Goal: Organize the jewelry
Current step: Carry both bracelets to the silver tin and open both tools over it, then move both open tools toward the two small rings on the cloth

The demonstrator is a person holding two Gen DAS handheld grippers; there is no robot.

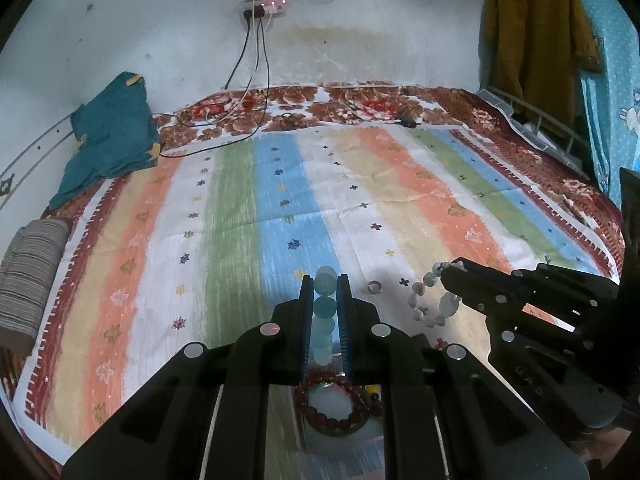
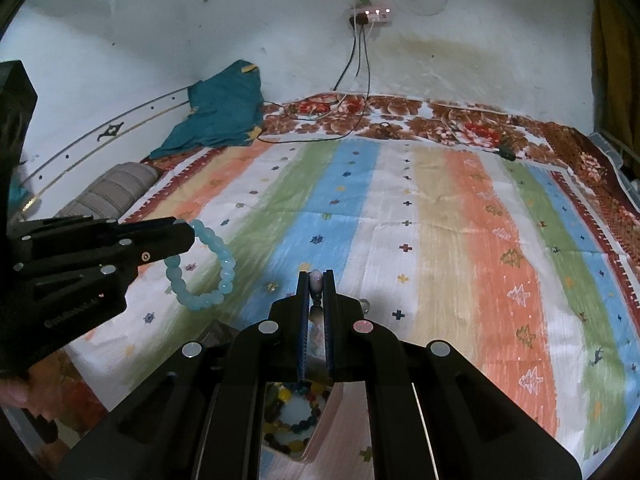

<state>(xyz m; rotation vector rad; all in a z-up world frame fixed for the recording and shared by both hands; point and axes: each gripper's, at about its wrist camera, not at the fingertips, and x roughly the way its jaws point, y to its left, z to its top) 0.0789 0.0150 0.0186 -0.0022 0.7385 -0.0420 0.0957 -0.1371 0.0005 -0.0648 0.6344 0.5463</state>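
Observation:
My left gripper is shut on a pale blue bead bracelet, which hangs as a loop in the right wrist view. My right gripper is shut on a bracelet of white and pale mixed beads; its loop dangles from that gripper in the left wrist view. Both are held above the striped bedspread. Below the left gripper lies a dark red bead bracelet on a white dish. Under the right gripper sits a container with multicoloured beads.
A small ring lies on the bedspread between the two grippers. A teal cloth, a grey striped roll and charger cables lie at the bed's far and left sides. A mustard garment hangs at right.

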